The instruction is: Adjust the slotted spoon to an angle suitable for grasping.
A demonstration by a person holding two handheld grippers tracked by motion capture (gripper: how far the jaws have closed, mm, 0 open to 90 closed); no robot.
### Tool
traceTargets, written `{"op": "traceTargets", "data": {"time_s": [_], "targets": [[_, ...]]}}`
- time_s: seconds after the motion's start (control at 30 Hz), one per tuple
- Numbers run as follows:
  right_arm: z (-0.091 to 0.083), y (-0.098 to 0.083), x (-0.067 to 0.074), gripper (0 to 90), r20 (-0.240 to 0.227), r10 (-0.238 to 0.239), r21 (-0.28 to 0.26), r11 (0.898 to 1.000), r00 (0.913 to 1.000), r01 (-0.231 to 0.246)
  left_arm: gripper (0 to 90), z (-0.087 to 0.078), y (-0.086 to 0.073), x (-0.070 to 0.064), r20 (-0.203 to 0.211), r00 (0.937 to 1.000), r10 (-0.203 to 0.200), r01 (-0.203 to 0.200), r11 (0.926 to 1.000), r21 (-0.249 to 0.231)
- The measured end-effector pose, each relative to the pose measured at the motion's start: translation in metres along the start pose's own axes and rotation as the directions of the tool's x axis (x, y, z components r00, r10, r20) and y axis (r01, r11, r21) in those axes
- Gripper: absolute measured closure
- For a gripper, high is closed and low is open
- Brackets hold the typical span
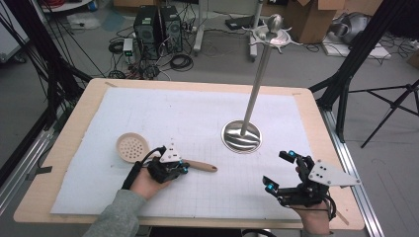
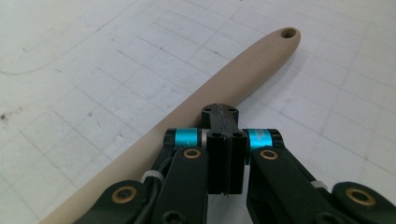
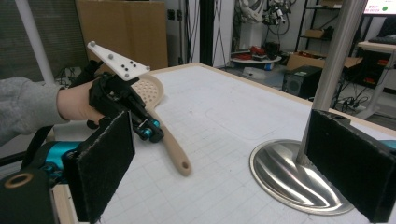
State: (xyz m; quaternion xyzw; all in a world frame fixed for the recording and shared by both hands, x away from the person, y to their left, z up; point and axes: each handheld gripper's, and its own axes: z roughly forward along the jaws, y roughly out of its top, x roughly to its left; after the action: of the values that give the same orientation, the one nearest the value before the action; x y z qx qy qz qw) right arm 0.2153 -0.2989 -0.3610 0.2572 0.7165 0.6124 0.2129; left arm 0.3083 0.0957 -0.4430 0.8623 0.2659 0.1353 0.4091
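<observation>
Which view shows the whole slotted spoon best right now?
The high view: the spoon lies in full, round bowl to handle end, under the left gripper. The left gripper view shows just its handle; the right gripper view shows it side-on, its bowl partly hidden.

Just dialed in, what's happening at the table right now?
The left gripper is shut, its jaws over the handle of the beige slotted spoon lying on the white mat; whether they pinch the handle is unclear. The right gripper is open, near the mat's right edge, facing the steel stand. Nothing hangs on the stand's hooks.
</observation>
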Motion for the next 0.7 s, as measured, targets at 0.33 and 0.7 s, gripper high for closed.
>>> {"op": "traceTargets", "data": {"time_s": [0.33, 0.7], "targets": [[-0.001, 0.001, 0.002, 7.4, -0.005, -0.001, -0.006, 1.000, 1.0000, 0.001, 89.7, -0.009, 0.000, 0.012, -0.031, 0.9984, -0.046, 0.044, 0.9975, -0.054], [0.004, 0.000, 0.005, 7.4, -0.014, -0.010, 0.009, 1.000, 0.9998, 0.010, 89.7, -0.051, -0.016, 0.052, -0.109, 0.9851, -0.133, 0.125, 0.9888, -0.082]]}}
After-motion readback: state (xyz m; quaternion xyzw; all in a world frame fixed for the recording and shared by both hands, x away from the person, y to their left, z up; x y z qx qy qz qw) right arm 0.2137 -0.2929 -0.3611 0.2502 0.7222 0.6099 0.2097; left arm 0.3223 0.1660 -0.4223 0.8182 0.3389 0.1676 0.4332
